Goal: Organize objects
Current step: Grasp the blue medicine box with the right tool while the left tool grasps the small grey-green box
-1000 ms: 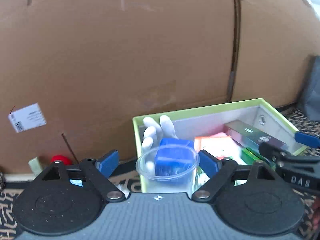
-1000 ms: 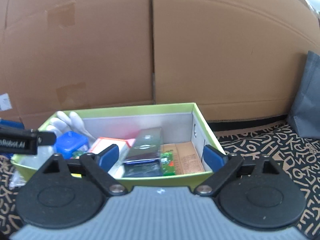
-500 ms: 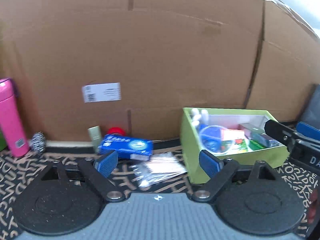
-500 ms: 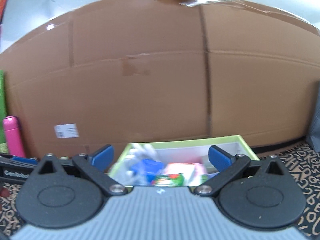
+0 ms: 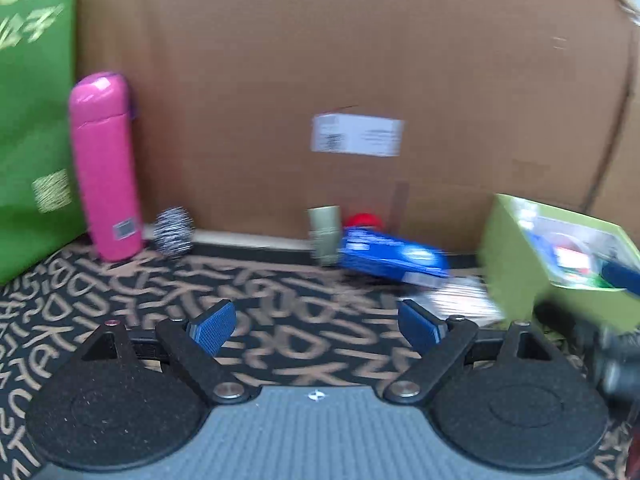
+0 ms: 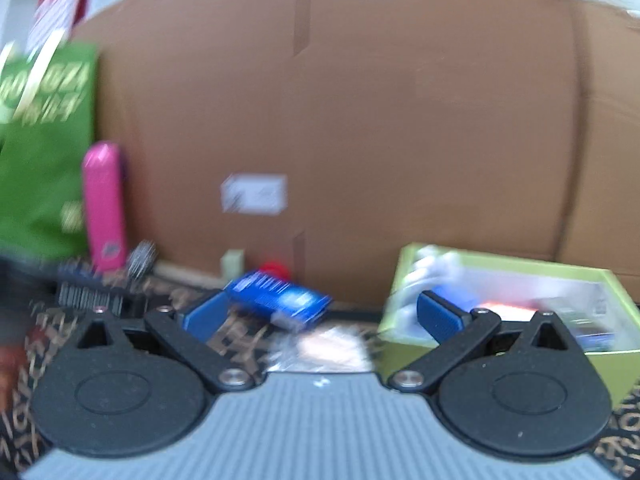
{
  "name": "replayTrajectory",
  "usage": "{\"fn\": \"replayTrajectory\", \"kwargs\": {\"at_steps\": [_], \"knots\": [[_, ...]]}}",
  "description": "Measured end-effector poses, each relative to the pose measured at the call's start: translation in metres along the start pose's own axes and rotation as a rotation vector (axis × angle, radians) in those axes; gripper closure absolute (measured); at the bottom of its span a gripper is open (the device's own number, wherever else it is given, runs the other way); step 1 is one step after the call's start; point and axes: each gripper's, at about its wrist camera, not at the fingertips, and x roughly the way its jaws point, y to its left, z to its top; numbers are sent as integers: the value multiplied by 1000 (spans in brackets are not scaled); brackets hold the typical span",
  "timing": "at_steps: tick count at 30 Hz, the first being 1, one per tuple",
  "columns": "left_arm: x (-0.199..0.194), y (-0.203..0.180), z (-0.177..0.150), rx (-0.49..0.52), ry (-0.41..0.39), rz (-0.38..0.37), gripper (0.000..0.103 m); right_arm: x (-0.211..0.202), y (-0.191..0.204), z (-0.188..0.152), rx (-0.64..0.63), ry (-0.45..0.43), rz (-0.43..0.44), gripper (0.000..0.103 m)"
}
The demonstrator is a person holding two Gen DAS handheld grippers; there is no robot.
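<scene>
Both of your grippers are empty, with the jaws apart. The left gripper [image 5: 316,326] sits over bare patterned mat [image 5: 120,280], and nothing lies between its pads. The right gripper [image 6: 320,316] frames a crinkled clear packet [image 6: 320,346] lying flat on the mat just ahead of its fingers.

Just behind that packet lies the blue box [image 6: 280,294], the most likely next item to pick. From the right gripper it sits ahead and slightly left of centre. Its long axis runs left to right, with the right end angled toward you. In the left wrist view, the blue box [image 5: 394,258] lies ahead and to the right of the jaws. The right gripper appears the nearer of the two, though motion blur limits certainty.

Close across the short width of the box, not along its length. An olive block [image 5: 325,234] stands at its left end and a red object [image 5: 362,221] sits just behind it, so room there is tight.

The green box [image 6: 404,344] stands to the right, already holding several items. Its near-left corner lies close to the packet; judge your swing to pass over the rim.

Farther left, a steel scourer [image 5: 173,231] and an upright pink bottle [image 5: 105,168] stand by the cardboard wall [image 5: 360,60], with open mat in front of them.
</scene>
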Motion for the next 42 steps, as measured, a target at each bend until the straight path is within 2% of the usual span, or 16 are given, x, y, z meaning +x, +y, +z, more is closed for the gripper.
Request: {"fn": "replayTrajectory", "kwargs": {"at_steps": [3,6,12,18,20,21,23,24,27,30,32,33,34,36,39,42], "knots": [[16,27,5,-7,30,29,11,29,27,-8,-75,63,38,0],[24,41,9,8,44,39,11,64,42,-10,-87,116,63,0],[37,51,13,51,52,15,11,146,43,2,-176,162,30,0],[60,48,26,79,34,-57,11,196,26,4,-192,237,182,0],[73,42,34,83,29,-59,11,199,23,0,-158,263,198,11],[80,39,38,76,26,-56,11,196,23,-4,-147,284,212,25],[98,34,43,51,26,-77,11,182,26,-15,-147,282,224,41],[107,32,46,36,31,-88,11,172,27,-20,-128,276,242,57],[135,26,50,-8,58,-97,12,140,32,-32,-109,275,226,65],[152,21,53,-43,57,-106,14,113,38,-43,-107,275,235,66],[161,17,53,-47,50,-110,23,104,37,-44,-74,273,236,60],[165,15,53,-39,54,-108,29,101,35,-42,-39,266,226,48],[169,14,52,-33,62,-112,39,100,32,-39,-1,253,221,38],[174,16,50,-40,86,-136,63,98,30,-30,89,255,199,30],[169,21,46,-40,89,-149,68,95,18,-17,228,238,143,13],[150,27,40,-31,90,-136,74,100,24,-6,206,167,60,0]]}}
